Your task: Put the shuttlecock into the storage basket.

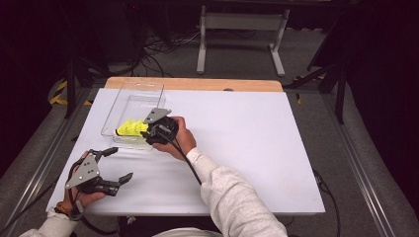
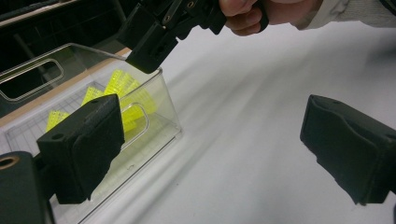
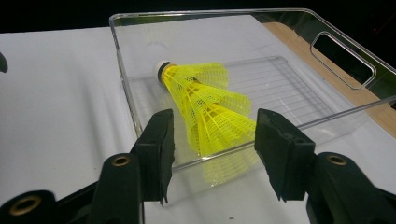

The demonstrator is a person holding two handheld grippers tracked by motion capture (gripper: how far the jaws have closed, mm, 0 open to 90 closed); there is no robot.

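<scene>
yellow shuttlecock lies on its side inside clear bin.

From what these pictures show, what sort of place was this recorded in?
Probably a lab or studio recording station, not a home: a white work table set against dark surroundings, loose cables on grey carpet behind it, and a metal stand frame at the back.
</scene>
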